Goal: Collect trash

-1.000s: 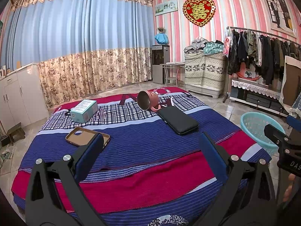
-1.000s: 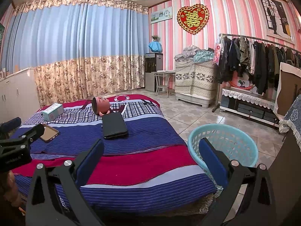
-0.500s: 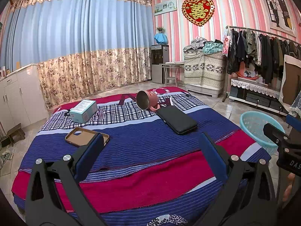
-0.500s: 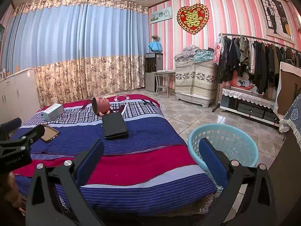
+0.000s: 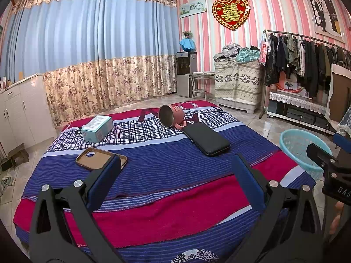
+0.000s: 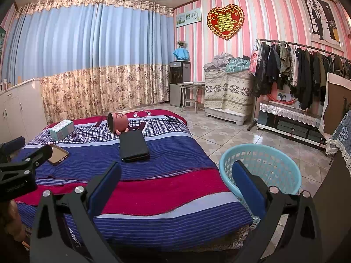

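Striped bed [image 5: 175,175] carries a teal box [image 5: 97,128] near its far-left corner — print unreadable — both grippers [image 5: 175,171] [image 6: 175,175] gaping, empty.

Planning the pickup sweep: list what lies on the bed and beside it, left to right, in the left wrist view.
Phone case → box → cup → black case → basket.

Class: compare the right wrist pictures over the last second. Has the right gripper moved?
No. In the right wrist view, the basket and black case sit in the same spots beside the right gripper, so it has held steady.
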Action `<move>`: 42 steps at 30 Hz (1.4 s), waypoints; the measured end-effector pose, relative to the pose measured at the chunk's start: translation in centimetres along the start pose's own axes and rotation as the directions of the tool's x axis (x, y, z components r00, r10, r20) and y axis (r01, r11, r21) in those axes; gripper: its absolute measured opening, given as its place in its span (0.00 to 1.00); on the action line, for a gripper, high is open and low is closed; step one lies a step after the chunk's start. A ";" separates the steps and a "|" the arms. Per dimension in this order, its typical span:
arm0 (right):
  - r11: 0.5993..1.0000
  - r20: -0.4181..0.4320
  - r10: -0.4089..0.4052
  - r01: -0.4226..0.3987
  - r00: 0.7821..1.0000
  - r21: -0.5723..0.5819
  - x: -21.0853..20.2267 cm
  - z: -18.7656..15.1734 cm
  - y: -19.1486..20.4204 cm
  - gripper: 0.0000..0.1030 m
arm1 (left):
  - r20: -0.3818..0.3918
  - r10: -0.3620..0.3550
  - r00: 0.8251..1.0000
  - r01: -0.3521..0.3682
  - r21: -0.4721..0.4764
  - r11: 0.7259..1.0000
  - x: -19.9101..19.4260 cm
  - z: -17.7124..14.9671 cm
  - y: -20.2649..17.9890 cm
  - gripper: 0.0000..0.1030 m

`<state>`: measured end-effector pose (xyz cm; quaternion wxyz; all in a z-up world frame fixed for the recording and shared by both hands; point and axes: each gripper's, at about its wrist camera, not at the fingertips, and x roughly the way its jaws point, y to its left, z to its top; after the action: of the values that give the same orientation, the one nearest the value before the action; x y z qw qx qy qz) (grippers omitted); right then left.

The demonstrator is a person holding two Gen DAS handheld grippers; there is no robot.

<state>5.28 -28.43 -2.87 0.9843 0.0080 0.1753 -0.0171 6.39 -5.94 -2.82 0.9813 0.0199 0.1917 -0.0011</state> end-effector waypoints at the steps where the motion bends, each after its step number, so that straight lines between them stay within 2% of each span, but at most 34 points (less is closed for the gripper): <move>1: 1.000 0.000 -0.001 0.001 1.000 0.002 -0.1 -0.1 0.0 0.96 | 0.000 0.000 1.000 0.000 -0.001 1.000 0.0 0.0 0.0 0.95; 42: 1.000 0.001 0.003 -0.003 1.000 0.003 0.3 0.0 0.4 0.96 | 0.005 -0.008 1.000 0.008 0.005 1.000 -0.3 -0.1 0.5 0.95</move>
<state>5.61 -28.02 -2.94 0.9845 0.0094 0.1746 -0.0160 6.12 -5.48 -2.78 0.9817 0.0216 0.1892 -0.0057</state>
